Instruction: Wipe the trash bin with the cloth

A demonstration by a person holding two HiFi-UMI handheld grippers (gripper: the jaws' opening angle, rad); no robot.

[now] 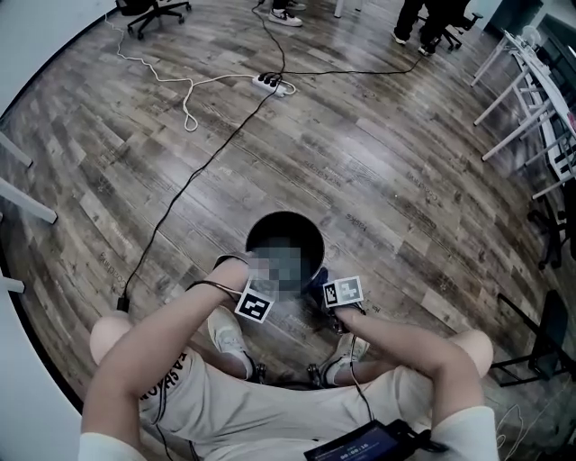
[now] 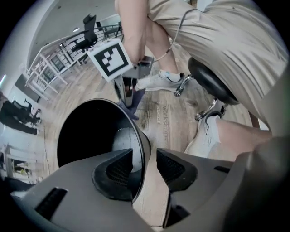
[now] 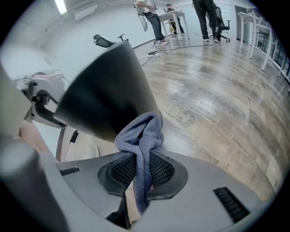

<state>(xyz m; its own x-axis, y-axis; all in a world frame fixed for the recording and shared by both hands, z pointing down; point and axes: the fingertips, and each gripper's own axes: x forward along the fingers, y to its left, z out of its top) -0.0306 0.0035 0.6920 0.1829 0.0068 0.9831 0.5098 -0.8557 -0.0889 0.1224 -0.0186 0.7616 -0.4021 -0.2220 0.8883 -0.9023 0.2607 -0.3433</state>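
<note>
Left gripper view: fingers (image 2: 174,168) straddle bin (image 2: 90,131), seemingly clear.

Soft, even light fills the room from overhead; a ceiling light strip (image 3: 59,5) shows in the right gripper view, and the wood floor (image 3: 199,68) gives back a pale sheen under it. The trash bin (image 1: 310,236) is black inside (no detail at all). Shadows are faint. Every view bends hard at the edges, with dark corners. The cloth (image 3: 140,136) is sharp.
</note>
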